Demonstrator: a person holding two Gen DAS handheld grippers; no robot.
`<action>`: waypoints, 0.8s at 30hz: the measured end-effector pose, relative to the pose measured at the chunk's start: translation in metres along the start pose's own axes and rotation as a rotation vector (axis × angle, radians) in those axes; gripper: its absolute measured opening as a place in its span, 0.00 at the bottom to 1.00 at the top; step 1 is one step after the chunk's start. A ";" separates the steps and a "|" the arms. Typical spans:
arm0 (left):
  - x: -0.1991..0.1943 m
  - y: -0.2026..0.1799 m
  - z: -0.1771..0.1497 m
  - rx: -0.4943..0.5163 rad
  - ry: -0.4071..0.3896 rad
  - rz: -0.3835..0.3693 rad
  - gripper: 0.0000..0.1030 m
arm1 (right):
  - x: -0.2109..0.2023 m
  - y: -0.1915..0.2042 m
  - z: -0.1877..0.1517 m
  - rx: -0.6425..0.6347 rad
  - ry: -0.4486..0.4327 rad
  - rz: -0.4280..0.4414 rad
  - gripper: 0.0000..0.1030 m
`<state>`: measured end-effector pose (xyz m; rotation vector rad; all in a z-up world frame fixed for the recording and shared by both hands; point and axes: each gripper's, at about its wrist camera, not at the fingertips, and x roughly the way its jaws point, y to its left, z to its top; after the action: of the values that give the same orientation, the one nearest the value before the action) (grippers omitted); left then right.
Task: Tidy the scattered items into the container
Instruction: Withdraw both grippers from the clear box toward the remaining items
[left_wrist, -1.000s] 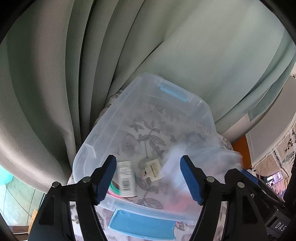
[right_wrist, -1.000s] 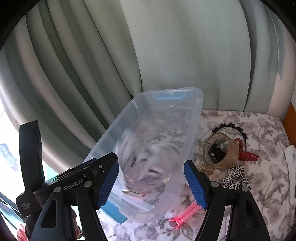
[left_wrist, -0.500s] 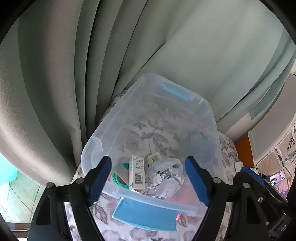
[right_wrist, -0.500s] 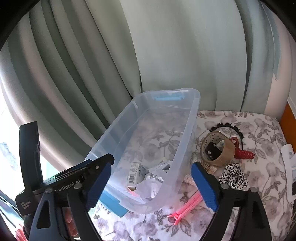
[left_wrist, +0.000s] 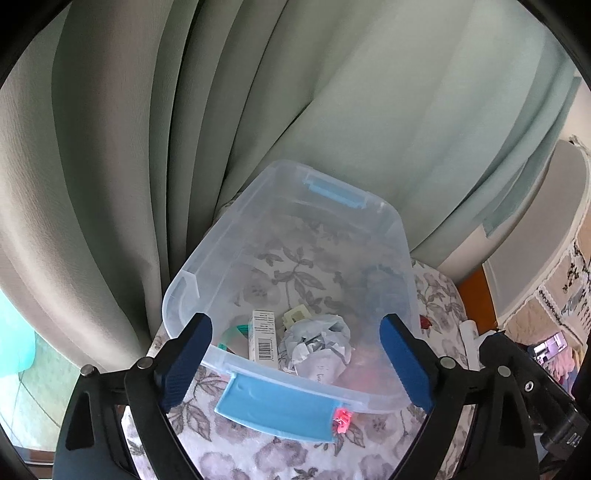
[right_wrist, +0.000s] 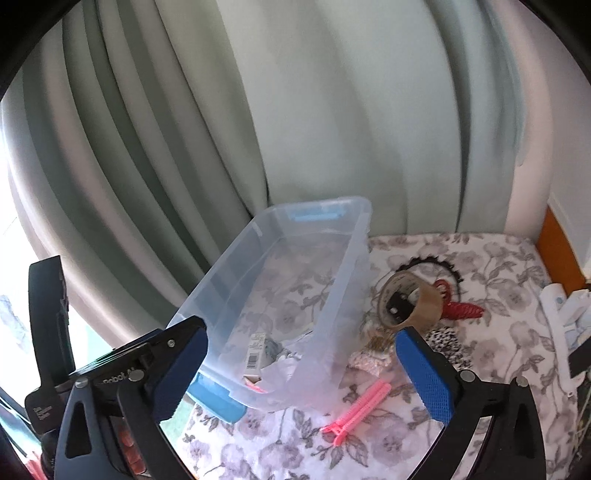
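Note:
A clear plastic bin (left_wrist: 221, 254) with blue latches sits on a floral-cloth table; it also shows in the right wrist view (right_wrist: 236, 266). Inside lie crumpled paper (left_wrist: 317, 343), a small barcoded box (left_wrist: 263, 334), a cream clip (left_wrist: 296, 316) and a green item. My left gripper (left_wrist: 295, 360) is open and empty, above the bin's near end. My right gripper (right_wrist: 303, 369) is open and empty, over the bin's right wall. Right of the bin lie a pink clip (right_wrist: 356, 410), a tape roll (right_wrist: 413, 304), a red claw clip (right_wrist: 461, 308), a leopard scrunchie (right_wrist: 445, 338) and a black toothed ring (right_wrist: 428, 264).
Pale green curtains (left_wrist: 332, 110) hang close behind the bin and table. The floral tablecloth (right_wrist: 491, 354) spreads right of the bin. White objects (right_wrist: 557, 321) lie at the table's right edge by an orange panel. The left gripper's body shows at lower left of the right wrist view (right_wrist: 48, 332).
The crumpled paper dropped into the bin and came to rest. Both grippers have opened wider and drawn back and up from the bin; the right view has swung toward the table.

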<state>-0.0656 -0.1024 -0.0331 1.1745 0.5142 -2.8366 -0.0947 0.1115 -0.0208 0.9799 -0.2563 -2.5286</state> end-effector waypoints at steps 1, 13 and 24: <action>-0.002 -0.002 0.000 0.011 -0.006 0.005 0.90 | -0.002 -0.001 -0.001 0.000 -0.005 -0.007 1.00; -0.021 -0.042 -0.010 0.110 -0.066 0.007 0.98 | -0.040 -0.034 -0.008 0.059 -0.111 -0.089 1.00; -0.030 -0.092 -0.027 0.163 -0.092 -0.022 0.99 | -0.069 -0.068 -0.021 0.097 -0.133 -0.090 1.00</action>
<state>-0.0398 -0.0100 -0.0037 1.0598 0.2978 -2.9824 -0.0560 0.2027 -0.0159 0.8778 -0.3854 -2.6896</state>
